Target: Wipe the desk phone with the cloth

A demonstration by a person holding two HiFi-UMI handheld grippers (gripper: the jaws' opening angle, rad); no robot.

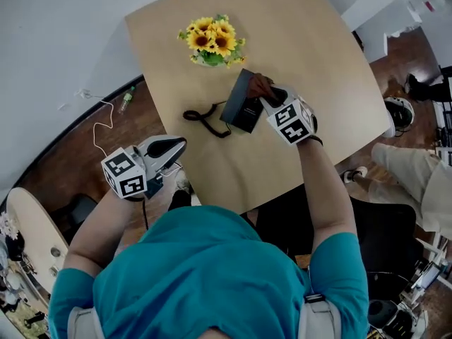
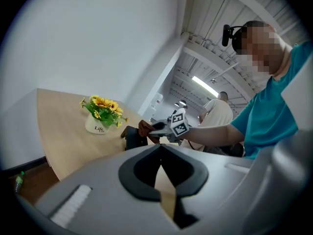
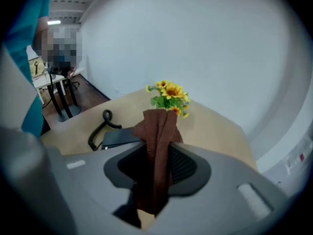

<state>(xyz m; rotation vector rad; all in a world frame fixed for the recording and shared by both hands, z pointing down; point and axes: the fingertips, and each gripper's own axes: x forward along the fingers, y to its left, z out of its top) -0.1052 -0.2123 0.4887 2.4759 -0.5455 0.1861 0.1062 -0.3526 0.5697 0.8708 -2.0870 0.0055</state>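
The black desk phone (image 1: 240,106) lies mid-table with its coiled cord (image 1: 205,121) trailing left. My right gripper (image 1: 270,94) is shut on a brown cloth (image 1: 259,85), which rests against the phone's top right edge. In the right gripper view the cloth (image 3: 157,141) hangs folded between the jaws, with the phone (image 3: 120,137) just beyond to the left. My left gripper (image 1: 173,148) hovers off the table's front left edge, shut with nothing in it. Its view shows the phone (image 2: 132,138), the cloth (image 2: 145,129) and the right gripper (image 2: 157,127) from the side.
A white pot of sunflowers (image 1: 212,41) stands behind the phone on the wooden table (image 1: 311,48). A green bottle (image 1: 127,99) and a white cable (image 1: 99,127) lie on the floor at left. A seated person's legs (image 1: 409,168) and a black chair (image 1: 385,235) are at right.
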